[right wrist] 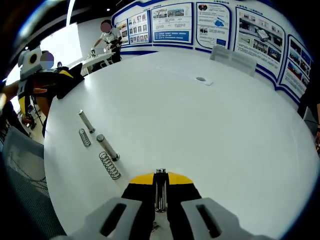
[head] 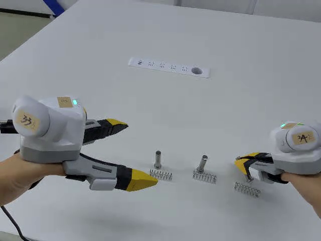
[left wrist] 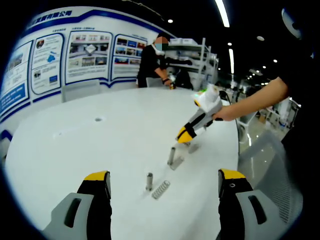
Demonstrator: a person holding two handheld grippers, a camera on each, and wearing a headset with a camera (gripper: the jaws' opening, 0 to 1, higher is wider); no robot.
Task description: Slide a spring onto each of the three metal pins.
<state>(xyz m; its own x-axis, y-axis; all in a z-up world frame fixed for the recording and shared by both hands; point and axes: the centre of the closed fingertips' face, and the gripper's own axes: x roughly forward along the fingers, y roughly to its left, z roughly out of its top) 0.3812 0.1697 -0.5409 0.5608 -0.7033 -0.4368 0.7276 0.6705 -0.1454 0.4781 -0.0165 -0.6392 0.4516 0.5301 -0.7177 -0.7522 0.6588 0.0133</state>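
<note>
The left tongs [head: 131, 152] hang just above the worktop [head: 210, 115] at its near left side, the jaws spread wide with nothing between them. In the left gripper view the two yellow tips frame the row of parts ahead.

The right tongs [right wrist: 160, 180] are closed tight on the right pin [right wrist: 160, 196], which shows as a thin metal rod pinched between the yellow tips. In the head view the pin's lower end sits at or just above the worktop; I cannot tell which. The right spring [head: 247, 189] lies flat just in front of it, on the near side and not on the pin.

The left pin [head: 158, 159] stands upright and bare, with the left spring [head: 160, 175] lying on its side just beside its base. The middle pin [head: 202, 163] also stands upright and bare, and the middle spring [head: 204, 176] lies flat close to its foot. All three springs rest on the worktop in a row, each on the near side of its pin, and none is threaded on.

A white power strip [head: 168, 68] lies farther back, well apart from the pins.
</note>
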